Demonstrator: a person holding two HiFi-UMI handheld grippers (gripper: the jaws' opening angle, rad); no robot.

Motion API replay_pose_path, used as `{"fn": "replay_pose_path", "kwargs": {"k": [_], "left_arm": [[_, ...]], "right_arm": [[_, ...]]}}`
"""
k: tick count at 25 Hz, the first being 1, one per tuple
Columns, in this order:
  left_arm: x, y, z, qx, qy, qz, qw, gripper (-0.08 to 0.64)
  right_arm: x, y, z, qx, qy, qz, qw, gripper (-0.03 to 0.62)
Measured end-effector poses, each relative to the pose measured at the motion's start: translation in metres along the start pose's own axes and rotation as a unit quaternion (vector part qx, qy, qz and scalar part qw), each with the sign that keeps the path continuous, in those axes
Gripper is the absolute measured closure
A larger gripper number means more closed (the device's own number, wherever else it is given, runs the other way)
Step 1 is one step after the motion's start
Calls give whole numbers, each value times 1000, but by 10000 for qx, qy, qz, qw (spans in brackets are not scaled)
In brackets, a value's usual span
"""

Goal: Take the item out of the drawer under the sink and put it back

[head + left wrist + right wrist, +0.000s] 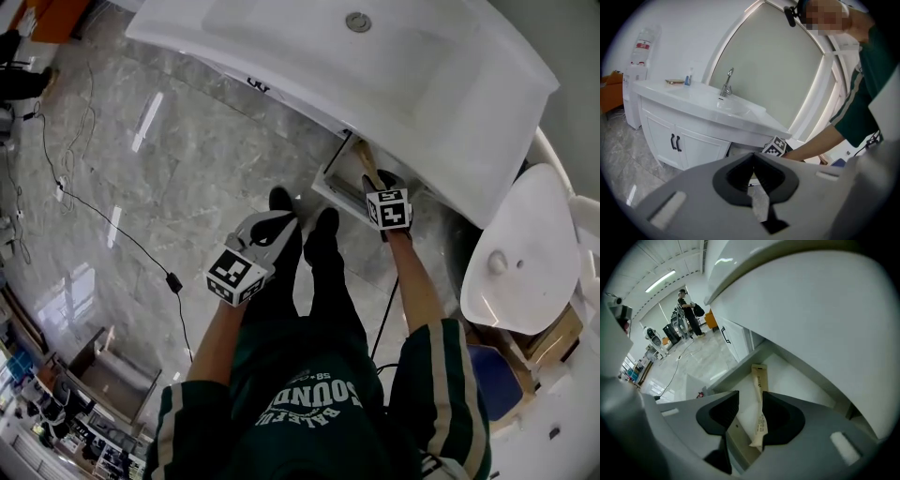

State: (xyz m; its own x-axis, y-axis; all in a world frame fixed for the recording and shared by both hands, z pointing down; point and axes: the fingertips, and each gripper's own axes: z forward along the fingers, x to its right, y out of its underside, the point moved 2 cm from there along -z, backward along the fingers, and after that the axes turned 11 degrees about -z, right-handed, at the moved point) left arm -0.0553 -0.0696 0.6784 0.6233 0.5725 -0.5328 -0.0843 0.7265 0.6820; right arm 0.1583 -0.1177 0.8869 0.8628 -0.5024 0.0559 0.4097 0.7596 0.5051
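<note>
The grey marble floor is filling most of the head view, with a black cable trailing across it. The white sink counter is running along the top of that view. In the left gripper view its tap is standing over the basin, and its cabinet doors are sitting closed below. A person in a dark green top is standing in front of the counter, with black shoes pointing toward it.

Under the counter's right end, the white drawer is standing pulled open. The right gripper is reaching down over it. In the right gripper view its jaws are standing wide apart and are gripping nothing. Between them, the long tan paper packet is showing, lying inside the drawer. It is running from near the front wall toward the back. Its near end is sitting just beside the inner edge of one pad, and whether the two are touching cannot be told. In the head view the packet is poking out just ahead of the right gripper.

The left gripper is hanging well apart from the drawer, over the floor beside the person's legs. In its own view the jaws are meeting at the tips, with nothing between them.
</note>
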Motion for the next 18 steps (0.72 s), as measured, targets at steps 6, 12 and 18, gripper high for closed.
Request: {"fn": "replay_pose_path", "kwargs": {"k": [6, 12, 18], "left_arm": [[-12, 11, -6, 28, -112, -181, 9998, 509], [-28, 18, -16, 27, -326, -344, 9989, 509], [-39, 19, -21, 88, -399, -459, 9981, 509]], "right_arm": [[9, 11, 33, -485, 86, -78, 9988, 459], [12, 19, 54, -875, 98, -349, 9955, 460], [13, 35, 72, -1265, 307, -347, 9909, 462]]}}
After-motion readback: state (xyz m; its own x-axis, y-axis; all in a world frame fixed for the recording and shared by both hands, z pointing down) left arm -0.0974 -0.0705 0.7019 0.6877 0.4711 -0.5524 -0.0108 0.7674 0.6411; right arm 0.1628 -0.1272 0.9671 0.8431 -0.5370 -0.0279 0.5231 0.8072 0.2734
